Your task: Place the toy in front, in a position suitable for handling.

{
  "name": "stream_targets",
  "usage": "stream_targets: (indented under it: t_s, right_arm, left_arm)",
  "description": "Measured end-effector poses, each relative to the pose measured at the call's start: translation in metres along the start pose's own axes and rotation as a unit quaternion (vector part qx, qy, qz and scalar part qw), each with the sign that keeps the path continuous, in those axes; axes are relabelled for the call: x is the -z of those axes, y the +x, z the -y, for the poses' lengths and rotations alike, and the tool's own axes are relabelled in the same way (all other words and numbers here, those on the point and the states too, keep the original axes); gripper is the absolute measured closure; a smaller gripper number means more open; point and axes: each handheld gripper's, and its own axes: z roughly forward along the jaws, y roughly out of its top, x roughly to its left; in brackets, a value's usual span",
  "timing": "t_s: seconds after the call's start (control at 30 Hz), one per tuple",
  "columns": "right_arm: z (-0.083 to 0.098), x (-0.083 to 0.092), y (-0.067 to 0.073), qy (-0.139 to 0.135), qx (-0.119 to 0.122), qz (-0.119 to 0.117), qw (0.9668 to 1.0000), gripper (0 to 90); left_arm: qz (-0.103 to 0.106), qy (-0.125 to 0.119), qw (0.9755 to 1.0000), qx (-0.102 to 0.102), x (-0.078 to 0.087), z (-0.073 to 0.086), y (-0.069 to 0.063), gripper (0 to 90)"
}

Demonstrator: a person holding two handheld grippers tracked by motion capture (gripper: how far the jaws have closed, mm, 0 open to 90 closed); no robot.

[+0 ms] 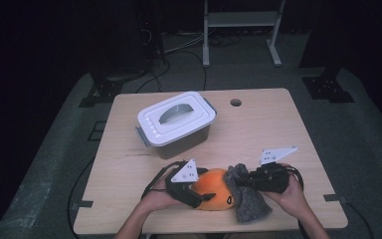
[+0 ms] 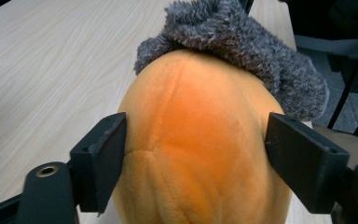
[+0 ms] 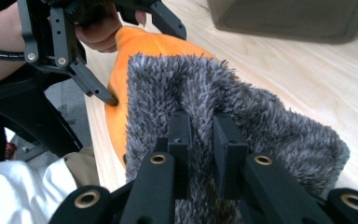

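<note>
An orange plush toy (image 1: 214, 186) lies near the table's front edge, between my two grippers. A grey fuzzy sock (image 1: 248, 201) is draped over its right end. My left gripper (image 1: 200, 196) comes in from the left, and its jaws stand on either side of the plush toy (image 2: 191, 107), pads touching both flanks. In the left gripper view the sock (image 2: 242, 37) caps the toy's far end. My right gripper (image 3: 200, 126) has its jaws nearly together, pinching the fuzzy sock (image 3: 270, 121) over the orange toy (image 3: 144, 44).
A grey storage box with a white handled lid (image 1: 176, 122) stands at the middle left of the wooden table (image 1: 278, 129). A round cable hole (image 1: 236, 102) sits near the back edge. A white frame (image 1: 241, 30) and cables lie on the floor beyond.
</note>
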Motion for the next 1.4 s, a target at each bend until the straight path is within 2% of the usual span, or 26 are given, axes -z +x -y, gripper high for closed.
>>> stream_targets:
  t_s: [0.1, 0.23, 0.3, 0.37, 0.4, 0.47, 0.53, 0.6, 0.7, 0.73, 0.77, 0.8, 0.9, 0.97, 1.0, 1.03, 1.17, 1.27, 1.33, 1.4]
  right_arm:
    - [0.006, 0.001, -0.001, 0.012, 0.001, 0.007, 0.9999, 78.3]
    - [0.011, 0.005, -0.006, 0.021, -0.007, 0.004, 0.9997, 78.3]
    - [0.011, 0.007, -0.006, 0.020, -0.009, 0.004, 0.9998, 78.6]
    - [0.008, 0.010, -0.006, 0.008, -0.007, 0.011, 0.9999, 78.9]
    - [0.005, 0.012, -0.006, -0.003, -0.006, 0.014, 0.9999, 79.1]
    - [-0.001, 0.016, -0.006, -0.023, -0.006, 0.017, 0.9996, 79.1]
    - [-0.003, 0.014, -0.006, -0.023, -0.005, 0.021, 0.9995, 78.9]
    - [0.000, 0.010, -0.008, -0.013, -0.008, 0.017, 0.9997, 78.8]
    - [0.004, 0.008, -0.009, 0.000, -0.010, 0.007, 0.9999, 78.8]
    - [0.004, 0.008, -0.009, 0.002, -0.008, 0.004, 1.0000, 78.8]
    - [0.004, 0.009, -0.008, 0.004, -0.007, 0.002, 1.0000, 78.7]
    - [0.004, 0.009, -0.007, 0.003, -0.005, 0.004, 1.0000, 78.8]
    - [0.001, 0.011, -0.005, -0.003, -0.003, 0.010, 0.9999, 79.1]
    - [-0.003, 0.013, -0.005, -0.016, -0.002, 0.015, 0.9998, 79.3]
    - [-0.005, 0.014, -0.004, -0.021, 0.000, 0.018, 0.9996, 79.3]
    - [-0.006, 0.015, -0.004, -0.024, 0.001, 0.021, 0.9995, 79.3]
    - [-0.003, 0.010, -0.005, -0.010, 0.001, 0.016, 0.9998, 79.2]
    - [-0.003, 0.010, -0.004, -0.005, 0.002, 0.014, 0.9999, 79.2]
    - [-0.008, 0.012, 0.001, -0.011, 0.011, 0.020, 0.9997, 79.3]
    - [-0.012, 0.014, 0.008, -0.021, 0.021, 0.014, 0.9995, 79.3]
  left_arm:
    - [-0.003, 0.010, 0.9999, 0.010, 0.002, -0.002, 0.002, 11.1]
    - [0.007, 0.018, 0.9995, 0.024, -0.001, 0.000, 0.004, 15.1]
    - [0.000, 0.017, 0.9998, 0.009, 0.000, 0.001, 0.003, 23.3]
    - [-0.010, 0.009, 0.9999, -0.008, 0.001, 0.000, 0.000, 28.5]
    - [-0.015, 0.002, 0.9996, -0.023, 0.001, -0.002, -0.001, 31.0]
    - [-0.022, -0.006, 0.9986, -0.047, 0.000, -0.005, -0.005, 32.2]
    - [-0.020, -0.003, 0.9985, -0.051, -0.002, -0.007, -0.006, 30.9]
    - [-0.012, 0.001, 0.9993, -0.036, -0.002, -0.007, -0.004, 25.3]
    - [0.007, 0.006, 0.9999, 0.010, -0.002, -0.007, 0.002, 14.3]
    - [0.013, 0.011, 0.9996, 0.022, -0.003, -0.006, 0.003, 13.9]
    - [0.017, 0.016, 0.9994, 0.026, -0.005, -0.004, 0.004, 14.4]
    - [0.013, 0.014, 0.9996, 0.022, -0.005, -0.003, 0.004, 20.1]
    - [-0.017, -0.001, 0.9998, -0.006, -0.004, -0.004, -0.001, 31.0]
    - [-0.039, -0.016, 0.9986, -0.032, -0.003, -0.007, -0.005, 33.1]
    - [-0.046, -0.016, 0.9978, -0.044, -0.003, -0.007, -0.005, 33.1]
    - [-0.045, -0.014, 0.9980, -0.042, -0.004, -0.008, -0.005, 31.9]
    - [-0.023, -0.007, 0.9997, -0.001, -0.006, -0.008, -0.001, 19.0]
    - [-0.029, -0.004, 0.9995, -0.013, -0.007, -0.008, -0.004, 23.6]
    - [-0.029, -0.005, 0.9993, -0.022, -0.007, -0.010, -0.007, 25.5]
    - [-0.029, -0.005, 0.9989, -0.037, -0.008, -0.012, -0.011, 26.1]
